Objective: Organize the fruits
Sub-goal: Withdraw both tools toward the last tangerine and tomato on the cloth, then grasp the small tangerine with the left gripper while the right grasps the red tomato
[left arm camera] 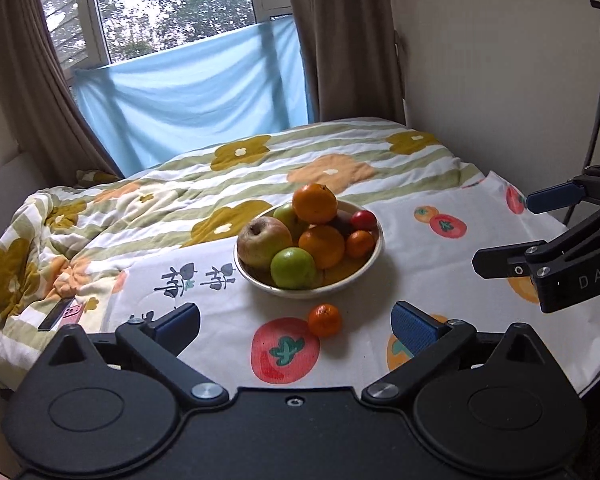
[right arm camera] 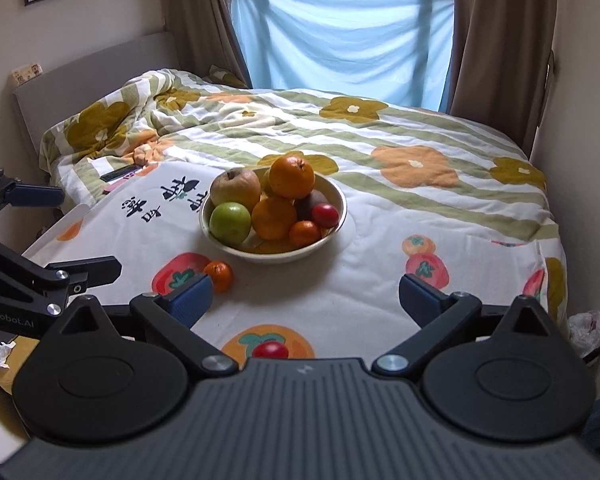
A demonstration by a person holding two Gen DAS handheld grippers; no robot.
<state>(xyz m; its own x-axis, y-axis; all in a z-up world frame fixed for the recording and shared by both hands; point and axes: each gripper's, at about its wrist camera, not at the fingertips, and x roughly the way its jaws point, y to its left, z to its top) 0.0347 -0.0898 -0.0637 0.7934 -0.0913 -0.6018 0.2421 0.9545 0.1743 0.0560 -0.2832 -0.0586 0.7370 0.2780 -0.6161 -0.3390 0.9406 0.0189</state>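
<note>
**Both Grippers Released Above the Bed; Fruit Bowl Loaded, Two Fruits Outside**

The left gripper [left arm camera: 295,326] is hovering over the bed with its blue-padded fingers [left arm camera: 414,327] spread wide apart and grasping nothing. The right gripper [right arm camera: 305,298] is hovering beside it in the same released condition, its fingers [right arm camera: 190,298] holding nothing.

The bowl [left arm camera: 370,266] is sitting on the white fruit-print cloth [left arm camera: 420,248] that is covering the near part of the bed. It is carrying a heaped load:

- a large orange [left arm camera: 314,203] is resting on top of the pile;
- a second orange [left arm camera: 321,247] is lying below it at the front;
- a brownish apple [left arm camera: 263,241] is leaning at the left side;
- a green apple [left arm camera: 293,268] is sitting at the front rim;
- a small mandarin [left arm camera: 359,243] and a red fruit [left arm camera: 363,220] are sitting at the right side.

A loose mandarin [left arm camera: 325,319] is lying on the cloth just in front of the bowl, apart from it. In the left wrist view it is appearing between the open left fingers but beyond their tips, untouched. A loose red fruit [right arm camera: 272,349] is lying on the cloth close under the right gripper, partly hidden by its body.

A floral striped quilt [right arm camera: 380,132] is covering the bed behind the bowl. A phone [left arm camera: 60,313] is lying on the quilt at the left.
</note>
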